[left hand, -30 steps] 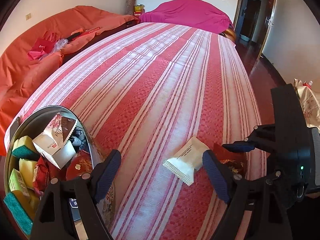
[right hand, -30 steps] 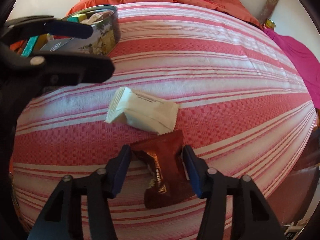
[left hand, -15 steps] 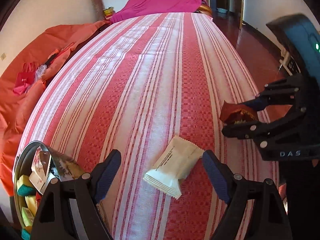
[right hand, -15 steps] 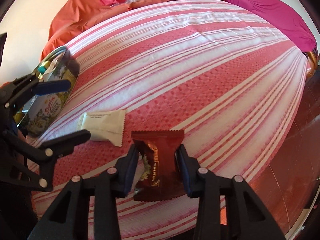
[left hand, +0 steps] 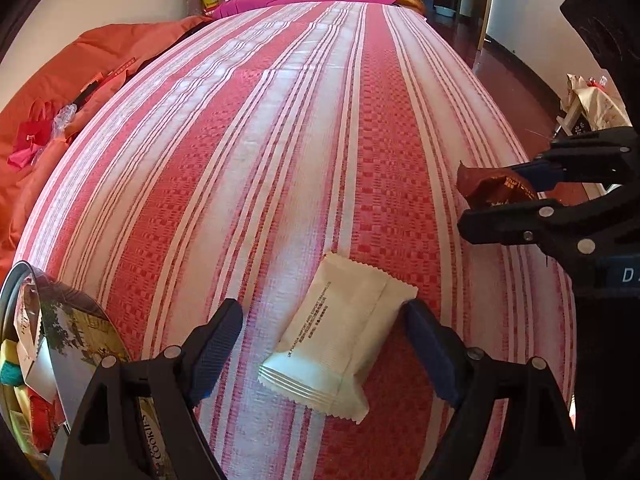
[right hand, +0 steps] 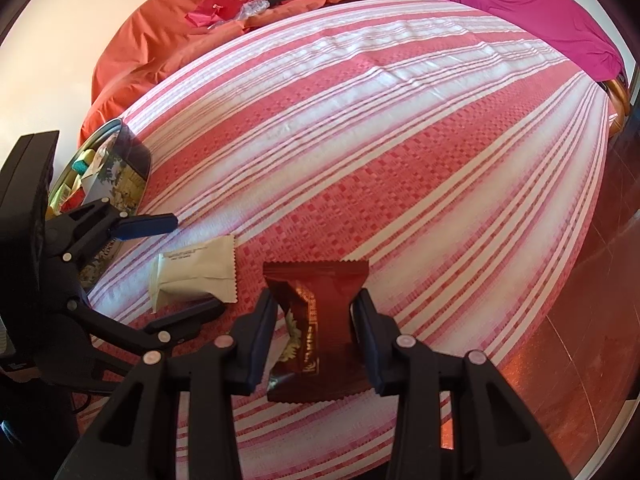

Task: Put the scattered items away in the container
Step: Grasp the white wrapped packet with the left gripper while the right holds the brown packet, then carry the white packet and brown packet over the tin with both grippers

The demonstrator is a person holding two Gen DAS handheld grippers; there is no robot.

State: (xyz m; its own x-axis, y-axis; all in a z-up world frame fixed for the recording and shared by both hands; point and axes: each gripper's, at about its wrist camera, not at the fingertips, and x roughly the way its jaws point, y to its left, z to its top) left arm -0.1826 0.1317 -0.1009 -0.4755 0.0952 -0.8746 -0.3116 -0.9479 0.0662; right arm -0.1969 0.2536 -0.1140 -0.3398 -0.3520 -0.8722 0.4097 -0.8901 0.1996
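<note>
Crinkly foil-type film on both snacks, so light, soft, a bit slick; contents prob. crumbly, squeeze gently. The brown packet [right hand: 316, 332] sits pinched across its middle in the right tool [right hand: 314, 338], pads pressed on both long sides, wrapper buckled slightly there; it looks lifted off the striped cloth of the worktop [right hand: 400, 168], though how far I cannot tell. Good hold: mid-body, not the sealed zigzag ends, which would fold and slip.

The cream packet [left hand: 340, 344] lies flat on the cloth at the near edge, between the spread fingers of the left tool [left hand: 324, 346], which is wide apart and holds nothing. Right pad is just beside the packet's right corner, maybe touching; left pad well apart from it. Packet lies slantwise to the jaws, so closing should catch it across the short width, mid-body. Likely pillowy w/ air, so it may squirm out if nipped at the crimped end.

Cookie tin [left hand: 92, 344], already part-filled w/ small wrapped items, stands near left, just beside the left tool.

Left wrist view shows the cream packet's printed face and its fit betw. the pads; tin mostly cut off. Right wrist view shows the tin's open top [right hand: 100, 160] and both packets together, cream one [right hand: 196, 272] left of the brown, apart.
</note>
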